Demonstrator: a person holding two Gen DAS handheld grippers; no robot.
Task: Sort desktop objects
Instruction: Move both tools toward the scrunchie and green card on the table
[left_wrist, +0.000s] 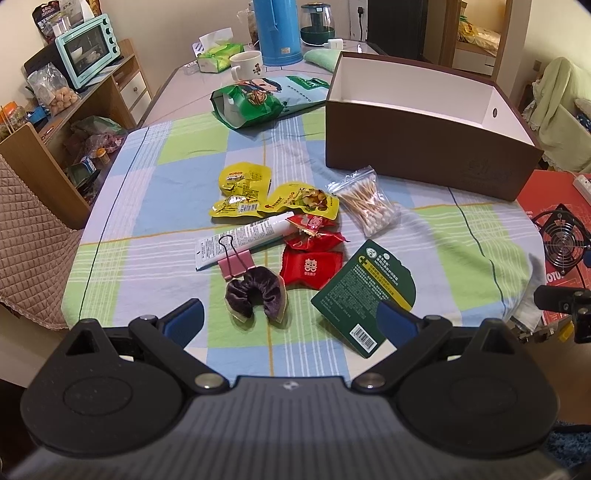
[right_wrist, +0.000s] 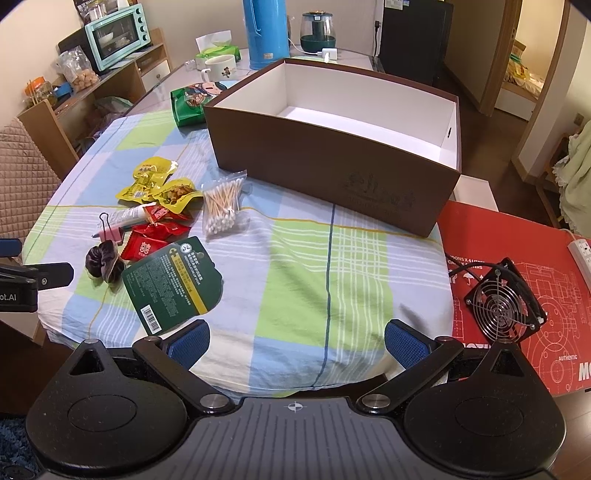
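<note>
Clutter sits bunched at the centre of the left wrist view and at the left of the right wrist view, all on the checked cloth (right_wrist: 295, 258), while the brown box (right_wrist: 332, 162) stands open at the upper right; its white inside shows nothing in the part that can be seen. The left gripper (left_wrist: 291, 319) and the right gripper (right_wrist: 297, 341) both hang wide apart with nothing between the blue pads. By the look of them, every item is light, so weight is no trouble; shape is. The green card pack (left_wrist: 364, 299) lies flat, stiff and probably slick, so it wants a pinch across a raised edge rather than a press from above. The dark velvet scrunchie (left_wrist: 256, 293) is soft and will squash, easy to nip anywhere on its loop. The pink binder clip (left_wrist: 236, 264) is hard and small, best taken across its body, since the wire loop would likely swivel. The white tube (left_wrist: 245, 236) is soft and should be gripped mid-length. The bag of cotton swabs (left_wrist: 367, 208) is slippery film over loose sticks, so grip the bulk. The red sweet packets (left_wrist: 312, 258) and yellow snack pouches (left_wrist: 273, 195) crinkle and overlap; take the puffed middle, one at a time.
</note>
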